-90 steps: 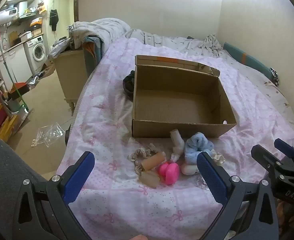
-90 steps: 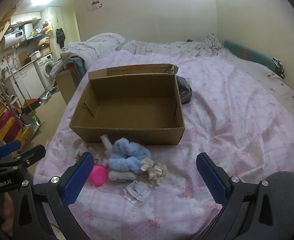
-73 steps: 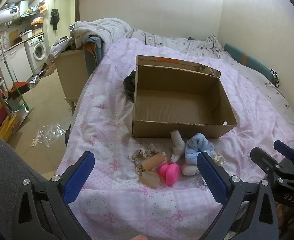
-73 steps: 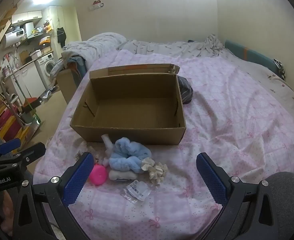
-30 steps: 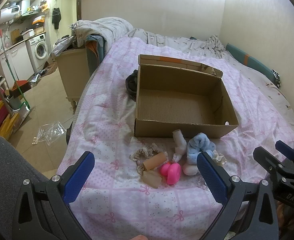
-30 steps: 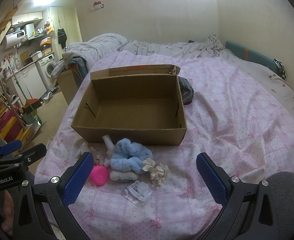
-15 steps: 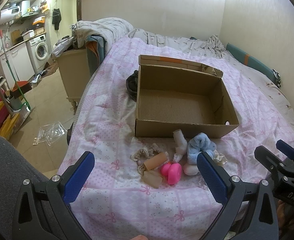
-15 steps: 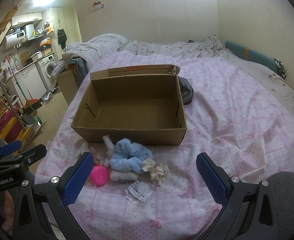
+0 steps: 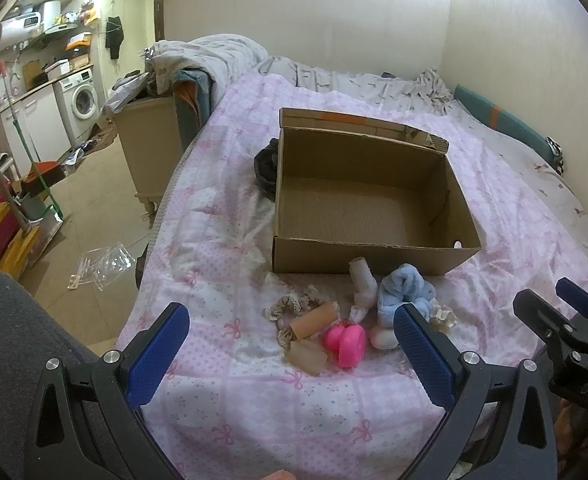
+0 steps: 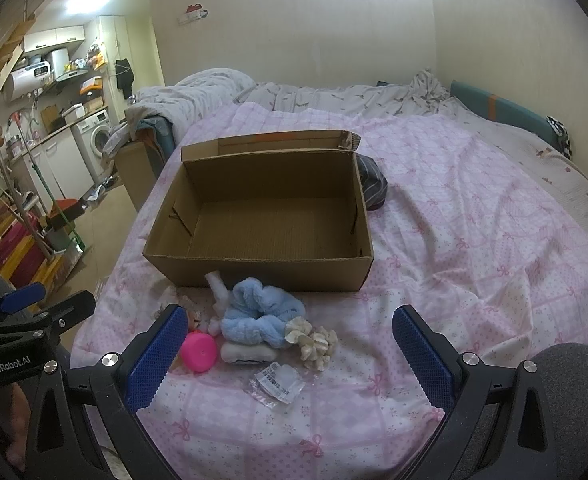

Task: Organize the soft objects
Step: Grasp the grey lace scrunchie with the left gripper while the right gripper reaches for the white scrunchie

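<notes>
An open, empty cardboard box (image 9: 374,258) (image 10: 254,272) sits on the pink bed. In front of it lies a small pile: a blue fluffy scrunchie (image 9: 404,290) (image 10: 260,316), a pink round sponge (image 9: 344,340) (image 10: 199,352), a cream scrunchie (image 10: 312,342), a white sponge (image 10: 246,354), beige sponges (image 9: 314,322), a patterned scrunchie (image 9: 294,304) and a white piece (image 9: 362,280). My left gripper (image 9: 290,352) is open and empty just short of the pile. My right gripper (image 10: 286,354) is open and empty over the pile's near edge.
A clear plastic packet (image 10: 280,382) lies in front of the pile. A dark bundle (image 10: 370,188) lies beside the box. Crumpled bedding (image 10: 334,96) is at the bed's far end. The bed edge drops to the floor on the left, with a cabinet (image 9: 154,140) there.
Both views have crept slightly toward the box and pile. Nothing on the bed has moved and both grippers stay open.
</notes>
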Tool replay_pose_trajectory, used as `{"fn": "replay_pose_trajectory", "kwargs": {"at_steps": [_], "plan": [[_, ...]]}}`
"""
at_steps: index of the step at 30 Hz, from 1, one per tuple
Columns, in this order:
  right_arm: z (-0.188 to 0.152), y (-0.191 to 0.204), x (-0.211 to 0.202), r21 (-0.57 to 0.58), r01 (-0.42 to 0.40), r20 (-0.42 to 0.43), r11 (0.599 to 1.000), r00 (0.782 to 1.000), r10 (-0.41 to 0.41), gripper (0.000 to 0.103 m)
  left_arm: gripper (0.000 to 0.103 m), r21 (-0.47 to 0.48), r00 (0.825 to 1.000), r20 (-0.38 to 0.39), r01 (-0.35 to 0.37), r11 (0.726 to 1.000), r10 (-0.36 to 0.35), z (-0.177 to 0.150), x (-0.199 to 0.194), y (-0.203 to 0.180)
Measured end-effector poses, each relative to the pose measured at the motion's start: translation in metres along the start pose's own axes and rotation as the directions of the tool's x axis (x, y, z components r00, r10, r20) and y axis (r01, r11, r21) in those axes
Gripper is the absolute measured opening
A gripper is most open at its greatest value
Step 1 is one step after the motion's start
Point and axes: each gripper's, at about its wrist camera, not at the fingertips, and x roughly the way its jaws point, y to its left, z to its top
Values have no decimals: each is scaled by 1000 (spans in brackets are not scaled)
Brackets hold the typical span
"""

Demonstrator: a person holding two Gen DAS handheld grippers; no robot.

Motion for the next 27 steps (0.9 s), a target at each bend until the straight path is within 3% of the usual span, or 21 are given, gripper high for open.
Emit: {"fn": "replay_pose_trajectory", "kwargs": {"at_steps": [12,18,27], "plan": [[0,0,-1,3,5,2,1000,1000,-5,103,102,-3,1000,-16,21,1000,-21,3,1,2],[24,-3,0,25,-32,-1,999,999,33,103,102,7,999,-40,25,1000,-25,33,2,-2],[61,-20,15,28,-49,-15,998,999,49,103,102,102,997,-68,30,994,-23,74,19,-14]]}}
